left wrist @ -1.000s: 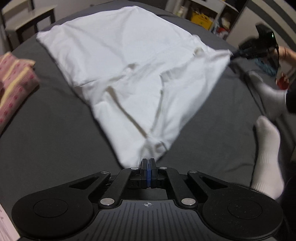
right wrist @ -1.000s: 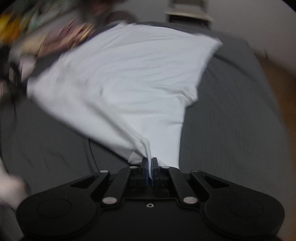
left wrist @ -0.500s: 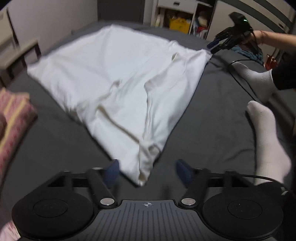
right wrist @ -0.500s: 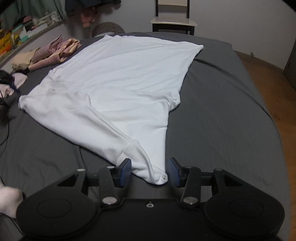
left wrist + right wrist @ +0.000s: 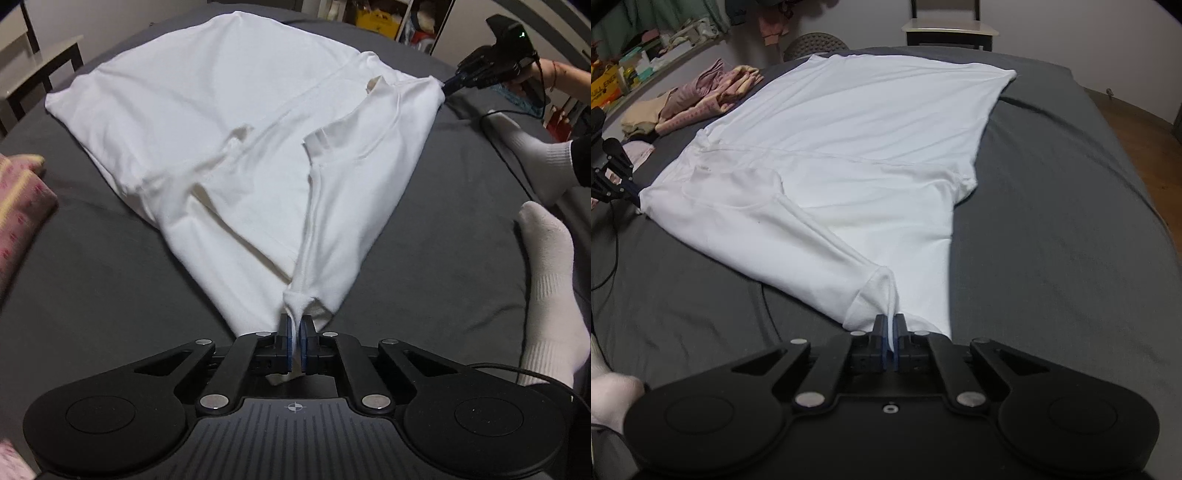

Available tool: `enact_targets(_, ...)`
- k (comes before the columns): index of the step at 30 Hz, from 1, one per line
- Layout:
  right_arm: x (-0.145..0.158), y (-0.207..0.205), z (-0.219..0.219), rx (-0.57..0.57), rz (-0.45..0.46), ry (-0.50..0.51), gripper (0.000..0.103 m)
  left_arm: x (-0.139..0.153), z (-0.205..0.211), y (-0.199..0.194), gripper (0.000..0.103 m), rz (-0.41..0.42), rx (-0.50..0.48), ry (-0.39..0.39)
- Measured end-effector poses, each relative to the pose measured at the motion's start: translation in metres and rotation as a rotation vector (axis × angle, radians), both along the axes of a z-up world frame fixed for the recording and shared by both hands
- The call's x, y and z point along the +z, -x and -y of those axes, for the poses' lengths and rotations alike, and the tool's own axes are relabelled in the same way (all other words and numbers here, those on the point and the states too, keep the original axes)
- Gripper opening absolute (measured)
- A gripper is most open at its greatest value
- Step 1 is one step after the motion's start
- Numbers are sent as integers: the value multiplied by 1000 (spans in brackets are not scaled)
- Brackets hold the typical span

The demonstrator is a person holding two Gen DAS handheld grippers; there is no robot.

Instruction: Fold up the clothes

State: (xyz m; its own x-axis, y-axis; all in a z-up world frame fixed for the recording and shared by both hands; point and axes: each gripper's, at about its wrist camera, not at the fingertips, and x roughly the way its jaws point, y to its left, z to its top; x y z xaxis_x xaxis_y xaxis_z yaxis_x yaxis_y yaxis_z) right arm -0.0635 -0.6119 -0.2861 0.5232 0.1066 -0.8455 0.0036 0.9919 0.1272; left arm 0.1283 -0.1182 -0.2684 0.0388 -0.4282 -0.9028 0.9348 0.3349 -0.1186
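Two grippers clamped on white T-shirt [image 5: 236, 110]: left gripper [image 5: 294, 349] pinching one sleeve end, right gripper [image 5: 891, 345] the other, over dark grey bedsheet [image 5: 1052, 240].

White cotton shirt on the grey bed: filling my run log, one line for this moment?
left tongs: shut on shirt | right tongs: shut on shirt | phase: fold pending
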Motion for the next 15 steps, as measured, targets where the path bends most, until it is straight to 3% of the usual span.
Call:
enact_targets(9,-14,-1,3,-83,-43,37,4,-20,-5,-25,4,-146,153,-35)
enact_targets(12,-8,6,6,-70,-35,18,24,-16,-16,-31,13,-182,203,-29)
enact_targets(14,-1,13,8,-70,-9,0,51,-11,-26,-31,31,-167,224,-55)
enact_targets(15,4,17,9,-76,8,8,57,-9,-31,-31,46,-157,233,-67)
